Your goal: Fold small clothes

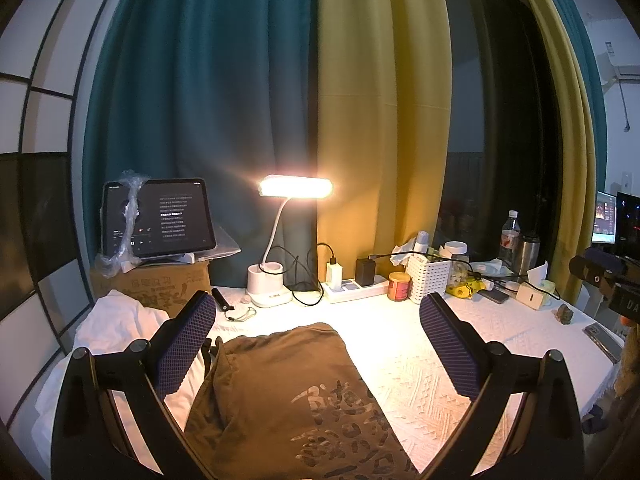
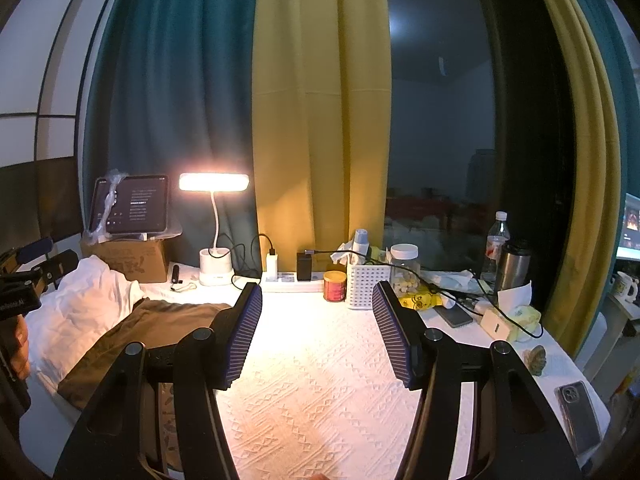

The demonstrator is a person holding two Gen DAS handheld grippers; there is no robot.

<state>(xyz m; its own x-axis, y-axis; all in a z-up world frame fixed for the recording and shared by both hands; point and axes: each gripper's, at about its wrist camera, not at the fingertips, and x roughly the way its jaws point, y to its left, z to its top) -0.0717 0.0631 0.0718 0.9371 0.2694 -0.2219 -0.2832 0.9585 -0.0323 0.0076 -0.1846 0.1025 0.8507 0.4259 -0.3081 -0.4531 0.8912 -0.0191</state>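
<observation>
The brown garment [image 1: 280, 392] is laid flat toward the worktop's [image 2: 320, 380] left edge beside white cloth [image 2: 80, 304], and both grippers [image 1: 316, 344] [image 2: 318, 328] are held above with jaws spread and empty, presumably for reaching its edges.

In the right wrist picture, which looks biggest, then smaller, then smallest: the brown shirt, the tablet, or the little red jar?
1. brown shirt, though it lies nearest the camera, which makes it look larger
2. tablet
3. red jar
</observation>
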